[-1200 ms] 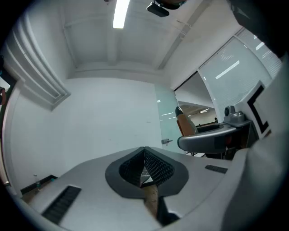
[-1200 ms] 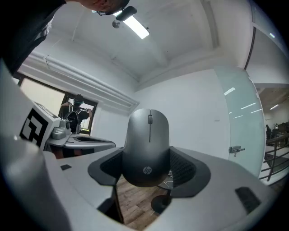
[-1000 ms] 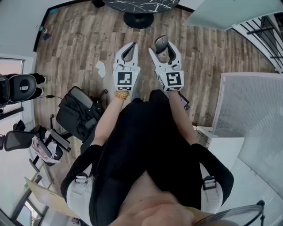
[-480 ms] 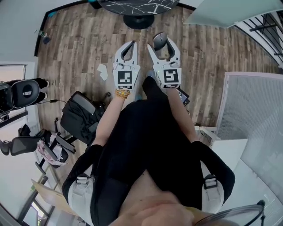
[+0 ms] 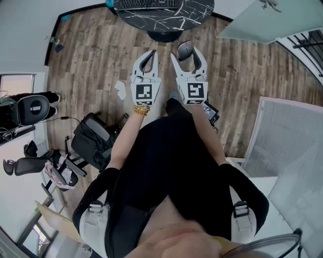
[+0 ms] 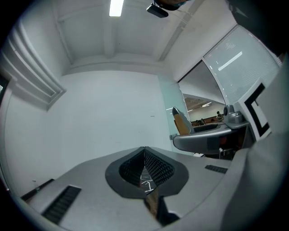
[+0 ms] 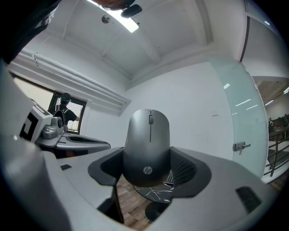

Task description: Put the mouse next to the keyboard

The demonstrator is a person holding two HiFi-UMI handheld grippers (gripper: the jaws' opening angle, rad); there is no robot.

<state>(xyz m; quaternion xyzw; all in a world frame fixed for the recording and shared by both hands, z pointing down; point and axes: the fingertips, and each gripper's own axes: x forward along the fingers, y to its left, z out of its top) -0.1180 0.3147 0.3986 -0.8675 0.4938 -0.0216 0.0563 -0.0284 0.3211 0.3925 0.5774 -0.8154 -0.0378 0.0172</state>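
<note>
**Entry: mouse in right claw, table ahead, not yet over it**

The right gripper is clamped on the mouse, one jaw on each flank. In the right gripper view the mouse shows its top face to the camera, with its long axis standing upright and the wheel end uppermost. The left gripper carries nothing; its jaws are pressed together.

Key relation: the keyboard lies ahead of the claws, at the top of the head view and a little left of the right gripper's line. It sits on the round dark marbled table. Both claws are over wood floor, short of the table edge. The right one is nearer the bare tabletop to the keyboard's right, which I judge the natural spot for the mouse. I would have to carry it forward and then lay it flat.

Limits of view:
- The top frame edge cuts off the keyboard, so its far side is unseen.
- From the right gripper the mouse blocks most of the target. Only a sliver of marbled top shows beneath it.
- I cannot tell the table's height relative to the claws.
</note>
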